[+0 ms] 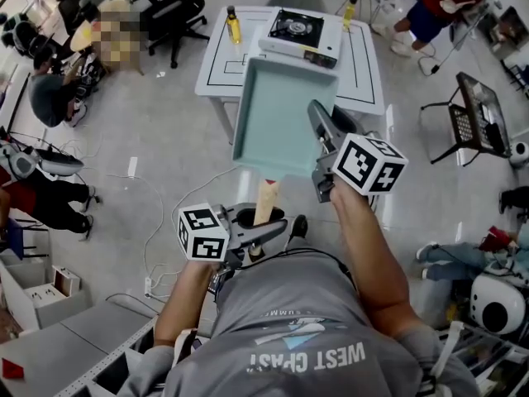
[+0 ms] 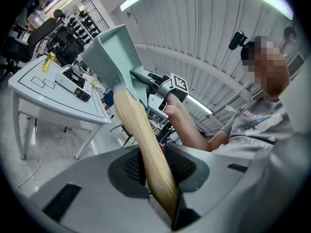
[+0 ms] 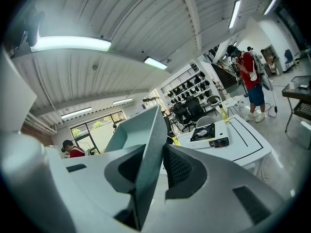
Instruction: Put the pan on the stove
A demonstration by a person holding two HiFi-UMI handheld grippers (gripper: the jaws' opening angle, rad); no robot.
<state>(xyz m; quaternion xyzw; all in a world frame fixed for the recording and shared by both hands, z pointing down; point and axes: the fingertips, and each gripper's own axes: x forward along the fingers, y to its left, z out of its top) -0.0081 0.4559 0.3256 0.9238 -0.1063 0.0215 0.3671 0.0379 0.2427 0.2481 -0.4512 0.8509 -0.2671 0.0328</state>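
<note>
A rectangular pale-teal pan with a wooden handle hangs in the air in front of the person, short of the white table. My left gripper is shut on the handle, which runs up between its jaws to the pan. My right gripper is shut on the pan's right rim, the thin wall standing upright between its pads. A portable gas stove sits on the table's far part, also visible as the stove and the stove.
Two yellow bottles stand on the table beside the stove. A black folding chair is at the right, office chairs at the back left. White cables trail on the floor. People sit and stand around the room's edges.
</note>
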